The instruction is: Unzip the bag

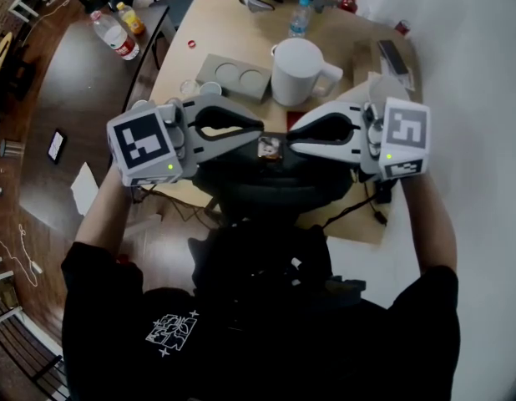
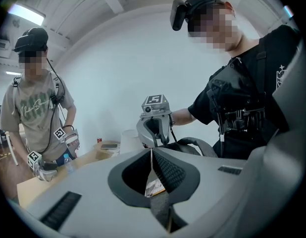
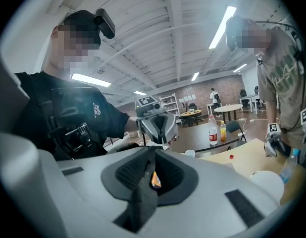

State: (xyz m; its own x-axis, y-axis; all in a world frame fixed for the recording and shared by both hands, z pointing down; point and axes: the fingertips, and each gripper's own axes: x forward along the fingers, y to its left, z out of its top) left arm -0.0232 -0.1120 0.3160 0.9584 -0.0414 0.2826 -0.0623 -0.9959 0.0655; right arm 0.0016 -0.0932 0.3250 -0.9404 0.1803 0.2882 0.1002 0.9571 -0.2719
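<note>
A black bag (image 1: 258, 195) sits at the near edge of the wooden table (image 1: 209, 23), against my body. Over it my two grippers point at each other, tips almost meeting. My left gripper (image 1: 260, 134) is shut on a thin printed tag (image 1: 269, 147). In the left gripper view the tag (image 2: 154, 186) stands edge-on between the closed pads (image 2: 165, 175). My right gripper (image 1: 293, 140) has its jaws slightly apart. A black strap (image 3: 143, 197) lies loosely in the gap, and the orange tag (image 3: 155, 180) shows between the pads (image 3: 130, 175).
Behind the bag stand a white jug (image 1: 298, 72), a grey tray with round holes (image 1: 233, 78) and a water bottle (image 1: 300, 17). Two bottles (image 1: 114, 33) lie on a dark round table at the left. A second person (image 2: 39, 108) with grippers stands across the table.
</note>
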